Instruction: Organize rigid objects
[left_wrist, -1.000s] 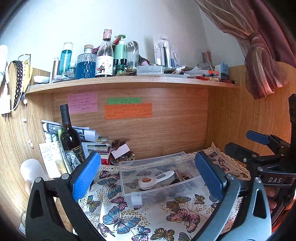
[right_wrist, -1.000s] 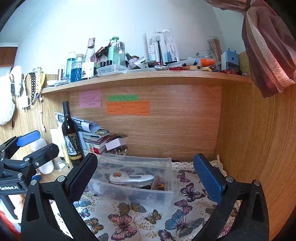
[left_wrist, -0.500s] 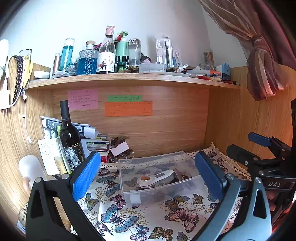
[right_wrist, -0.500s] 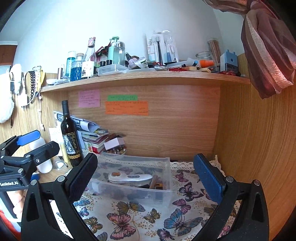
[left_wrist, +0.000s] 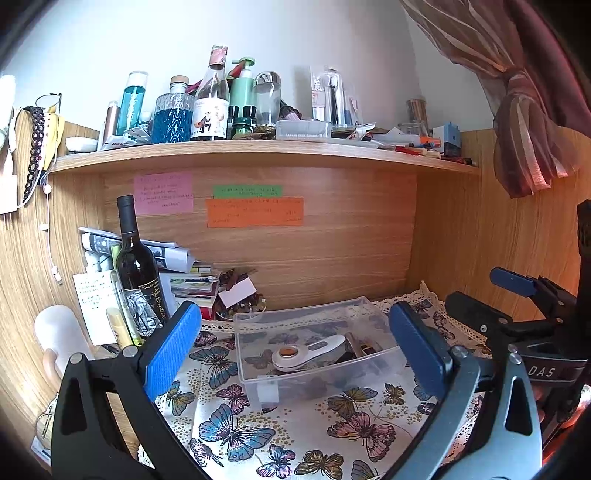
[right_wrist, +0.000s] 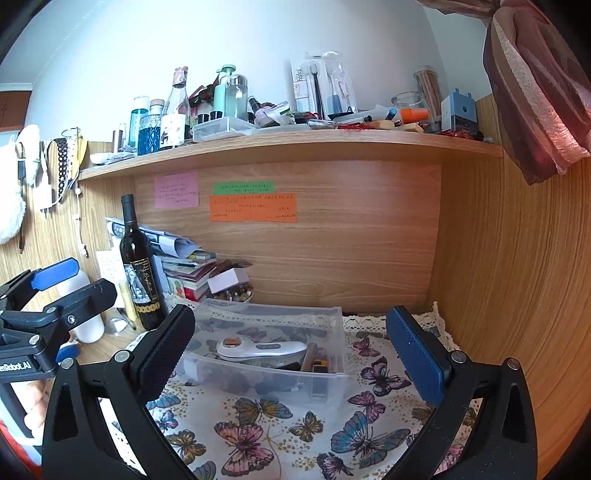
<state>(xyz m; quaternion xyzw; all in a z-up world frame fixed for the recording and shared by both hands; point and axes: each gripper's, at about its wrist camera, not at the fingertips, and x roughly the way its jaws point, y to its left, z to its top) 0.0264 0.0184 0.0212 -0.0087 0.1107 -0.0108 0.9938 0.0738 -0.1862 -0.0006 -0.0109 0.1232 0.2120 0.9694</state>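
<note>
A clear plastic box (left_wrist: 258, 369) (right_wrist: 266, 384) sits on the butterfly cloth (left_wrist: 295, 435) (right_wrist: 280, 428). Inside lie a white device with an orange button (left_wrist: 308, 356) (right_wrist: 258, 349) and a few small dark items (left_wrist: 364, 349) (right_wrist: 316, 363). My left gripper (left_wrist: 295, 345) is open and empty, held back from the box and above the cloth. My right gripper (right_wrist: 291, 343) is also open and empty, facing the box from the right. Each gripper shows at the edge of the other's view, the right one (left_wrist: 524, 317) and the left one (right_wrist: 48, 295).
A dark wine bottle (left_wrist: 138, 271) (right_wrist: 142, 273) stands at the left beside stacked books and papers (left_wrist: 177, 266). A small bowl of beads (left_wrist: 240, 302) sits behind the box. A shelf (left_wrist: 258, 151) above carries several bottles and clutter. Wooden walls close in at back and right.
Both grippers have pulled back and risen a little, so the box sits lower and smaller in view. Both stay open and empty.
</note>
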